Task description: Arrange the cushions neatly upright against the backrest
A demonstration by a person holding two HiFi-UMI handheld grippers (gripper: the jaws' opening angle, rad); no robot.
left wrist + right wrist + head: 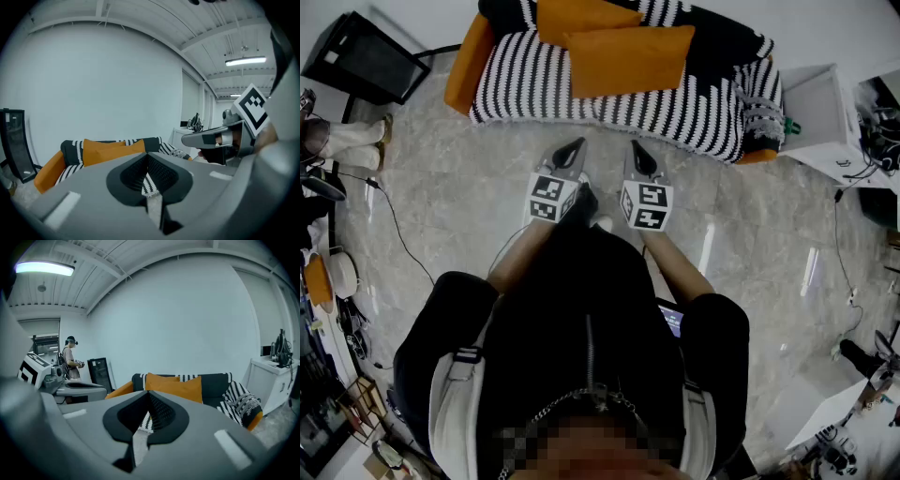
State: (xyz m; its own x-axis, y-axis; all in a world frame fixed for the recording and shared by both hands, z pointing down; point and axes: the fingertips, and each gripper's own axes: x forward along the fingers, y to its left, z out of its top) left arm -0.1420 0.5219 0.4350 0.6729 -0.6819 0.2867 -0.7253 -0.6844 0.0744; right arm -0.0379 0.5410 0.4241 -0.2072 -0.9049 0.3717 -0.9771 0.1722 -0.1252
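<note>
Ahead, orange cushions (628, 58) lean on striped sofa (581, 94); left gripper (577, 143), right gripper (637, 147) jaws closed, empty; cabinet (818, 112) beside.

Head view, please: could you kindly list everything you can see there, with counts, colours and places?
sofa: one, orange, top centre
striped throw: one, black and white, draped over the sofa
cushions: two, orange, overlapping on the sofa
black cabinet: one, top left
white cabinet: one, right of the sofa
floor: grey, marbled
left hand-held gripper: one, grey, shut, empty, before the sofa
right hand-held gripper: one, grey, shut, empty, beside it
</note>
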